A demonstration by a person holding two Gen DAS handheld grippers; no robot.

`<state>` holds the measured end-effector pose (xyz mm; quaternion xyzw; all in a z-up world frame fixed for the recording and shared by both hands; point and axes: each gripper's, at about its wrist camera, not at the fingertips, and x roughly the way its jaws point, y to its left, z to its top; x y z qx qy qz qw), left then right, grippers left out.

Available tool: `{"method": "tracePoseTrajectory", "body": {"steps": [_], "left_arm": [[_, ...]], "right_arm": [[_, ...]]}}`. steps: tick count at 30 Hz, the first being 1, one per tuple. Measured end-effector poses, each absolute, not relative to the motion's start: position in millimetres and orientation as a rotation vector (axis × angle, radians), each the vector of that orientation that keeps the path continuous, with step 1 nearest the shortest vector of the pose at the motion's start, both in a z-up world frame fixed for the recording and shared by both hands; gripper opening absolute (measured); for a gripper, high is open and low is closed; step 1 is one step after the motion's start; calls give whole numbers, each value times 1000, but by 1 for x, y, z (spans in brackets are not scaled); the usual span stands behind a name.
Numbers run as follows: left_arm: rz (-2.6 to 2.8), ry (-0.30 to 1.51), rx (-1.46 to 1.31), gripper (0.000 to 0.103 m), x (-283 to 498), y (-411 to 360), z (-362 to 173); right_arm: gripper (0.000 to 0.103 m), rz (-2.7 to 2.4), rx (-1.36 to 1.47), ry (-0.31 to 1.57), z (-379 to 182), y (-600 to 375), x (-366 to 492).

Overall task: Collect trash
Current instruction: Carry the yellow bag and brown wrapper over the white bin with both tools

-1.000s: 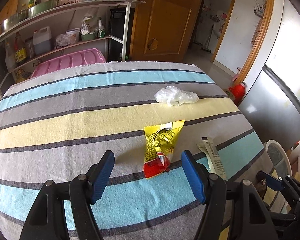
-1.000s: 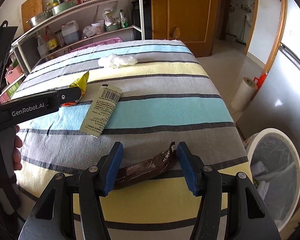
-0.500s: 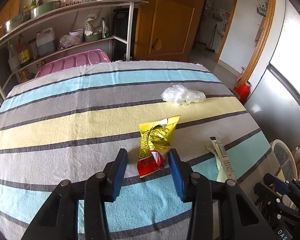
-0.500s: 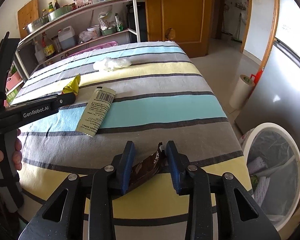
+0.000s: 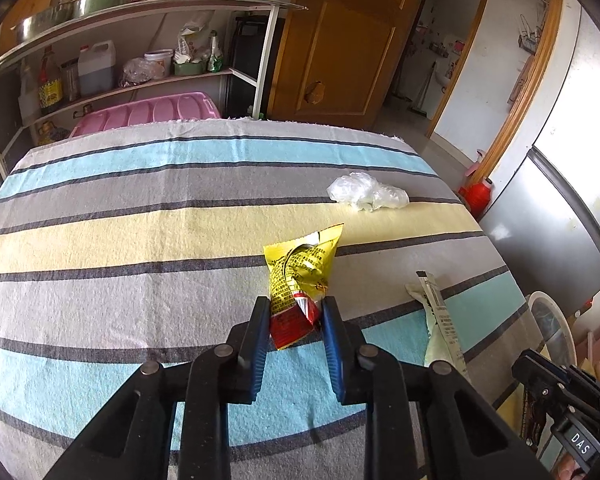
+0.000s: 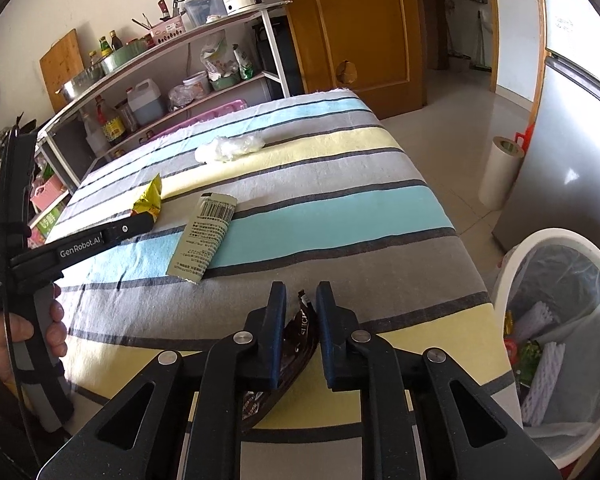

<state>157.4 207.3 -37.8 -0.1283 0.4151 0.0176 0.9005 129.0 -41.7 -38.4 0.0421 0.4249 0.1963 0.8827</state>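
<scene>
A yellow and red snack packet (image 5: 300, 264) lies on the striped tablecloth (image 5: 140, 240). My left gripper (image 5: 295, 304) is shut on its red lower end, both blue pads against it. In the right wrist view the same packet (image 6: 150, 200) shows at the left gripper's tip, with a hand (image 6: 56, 332) on that gripper's handle. A brown wrapper (image 6: 300, 332) stands pinched upright near the table's front edge. My right gripper (image 6: 301, 292) is closing on it, and its pads press it from both sides.
A pale green sachet (image 6: 204, 236) and a crumpled clear plastic bag (image 6: 228, 148) lie further out on the cloth. A white bin (image 6: 512, 264) lined with a bag and holding rubbish stands on the floor at the right. Shelves (image 5: 140, 4), a wooden door (image 5: 340, 40) and a steel fridge (image 6: 572, 140) ring the table.
Both grippers went from wide open to closed. The left one took hold of the yellow packet and the right one squeezed the brown wrapper, which now stands on edge. The right view shifted slightly.
</scene>
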Motion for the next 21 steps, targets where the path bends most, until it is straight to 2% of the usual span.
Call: {"method": "tracePoseTrajectory", "body": {"steps": [8,21], "left_arm": [[30,848,-278,25,138,208,-34],[-14,787,-234,25,112,190,-1]], "right_arm": [[16,442,203,879,-34,-64,130],[16,440,227,815,-11,-87,124]]}}
